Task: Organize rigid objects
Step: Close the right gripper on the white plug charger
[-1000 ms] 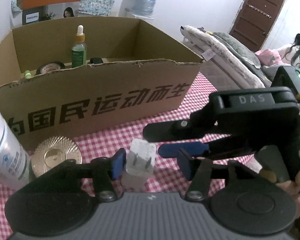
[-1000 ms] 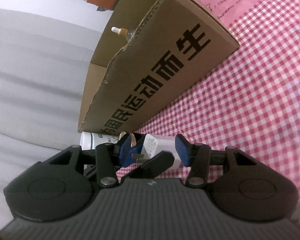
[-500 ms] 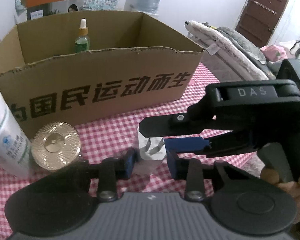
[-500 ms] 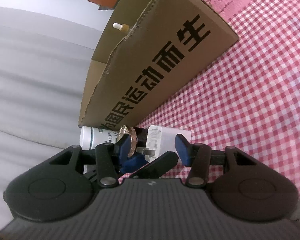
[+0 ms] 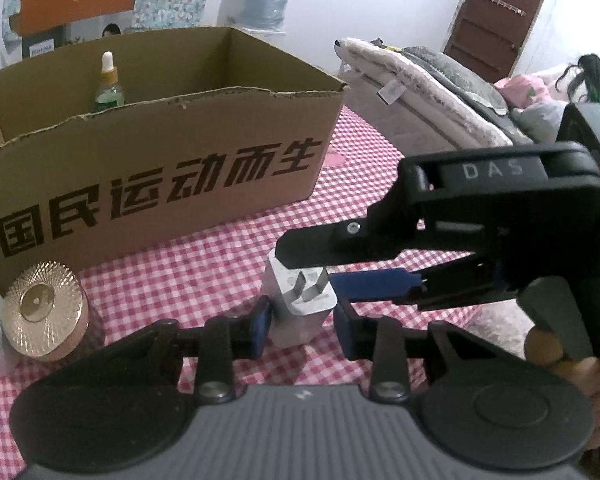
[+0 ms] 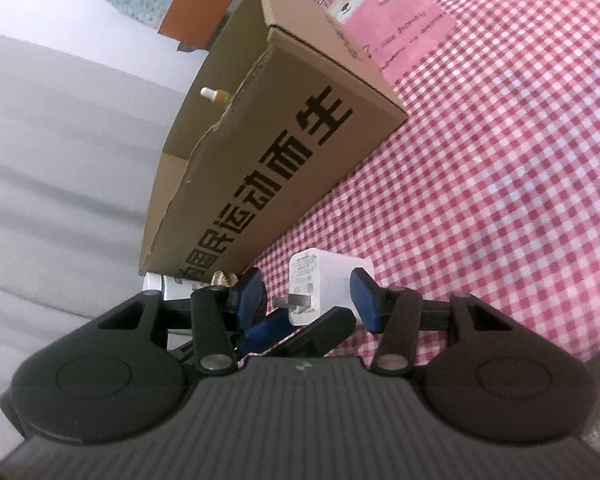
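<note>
Charger [image 5: 300,308]: standing on end between the left fingers [image 5: 256,326], prongs pointing up, leaning slightly.
Left gripper [image 5: 302,330]: clamping the charger.
Right gripper [image 6: 306,300]: gaping half-open, gripping nothing.

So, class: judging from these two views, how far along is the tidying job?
Done: a green dropper bottle stands in the brown cardboard box. In hand: the left tongs grip the white plug adapter. Left: boxing it, then the gold-lidded jar and white bottle outside.
</note>
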